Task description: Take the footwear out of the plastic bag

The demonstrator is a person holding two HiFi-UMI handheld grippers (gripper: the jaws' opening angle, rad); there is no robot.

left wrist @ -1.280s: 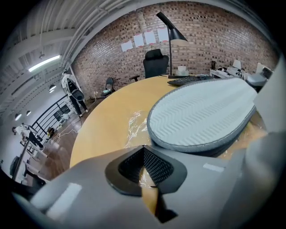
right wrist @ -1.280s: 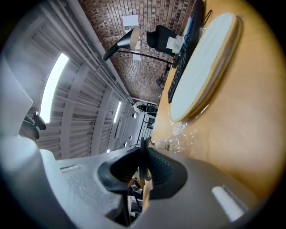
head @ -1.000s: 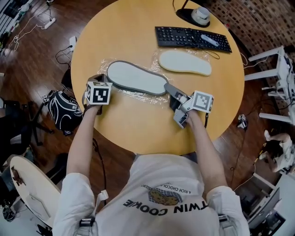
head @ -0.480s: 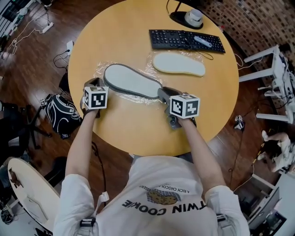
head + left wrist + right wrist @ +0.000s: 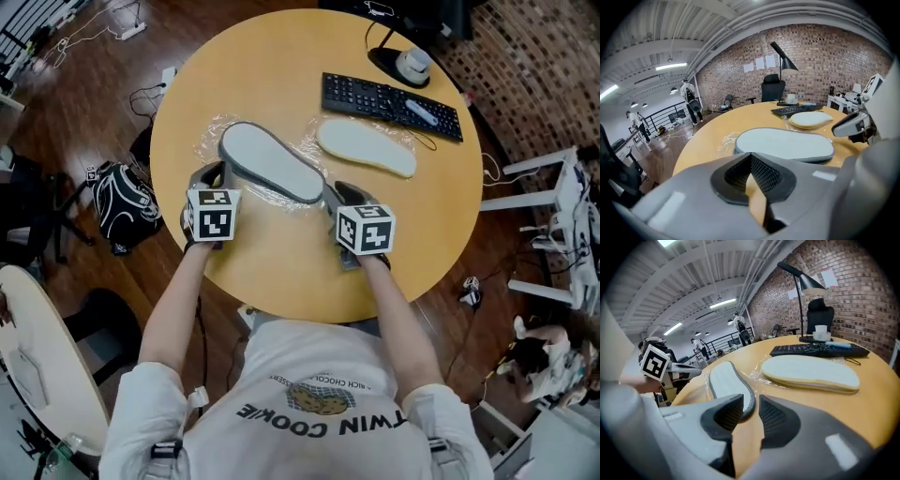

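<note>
Right gripper (image 5: 751,411) fingers, narrower at the heel of the grey-rimmed white slipper (image 5: 270,161) a second ago, are opening, empty. Left gripper (image 5: 751,161) fingers meet, holding nothing. The slipper rests centre-left on the crumpled clear plastic bag (image 5: 208,134). Extraction looks unfinished, so a regrasp is likely needed.

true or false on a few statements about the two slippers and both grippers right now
The gray-rimmed slipper lies sole up on the table. True.
The cream slipper rests on the keyboard. False: it lies on the table beside it.
The right gripper clamps the gray-rimmed slipper. False: its jaws are apart and opening, with the slipper's end at the gap, not pressed.
The left gripper has its jaws together. True.
</note>
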